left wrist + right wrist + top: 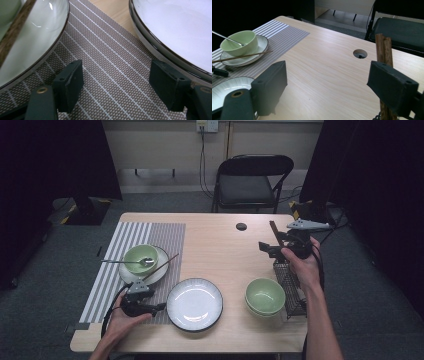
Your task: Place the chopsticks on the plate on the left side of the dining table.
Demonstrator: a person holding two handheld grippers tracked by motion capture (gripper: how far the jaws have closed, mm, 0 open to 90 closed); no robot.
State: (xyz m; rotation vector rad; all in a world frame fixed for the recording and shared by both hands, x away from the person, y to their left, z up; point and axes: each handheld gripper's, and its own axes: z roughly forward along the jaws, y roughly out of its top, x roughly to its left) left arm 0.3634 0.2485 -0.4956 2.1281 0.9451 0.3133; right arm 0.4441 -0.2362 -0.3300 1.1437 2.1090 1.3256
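Pale wood table, striped placemat on its left half, folding chair beyond the far edge. Table-setting in progress. On the placemat: small plate carrying a green bowl with a spoon in it, one pair of chopsticks resting across the plate rim. Left gripper is low over the placemat, between that plate and the large white plate; jaws wide, nothing between them. Right gripper is at the far right, above the wire basket; jaws wide, dark brown chopsticks standing just beside the right-hand jaw, not gripped. Stacked green bowls wait near the basket. Judged step: fetching the second chopsticks. Next move calls for centring the jaws on the sticks, then closing.
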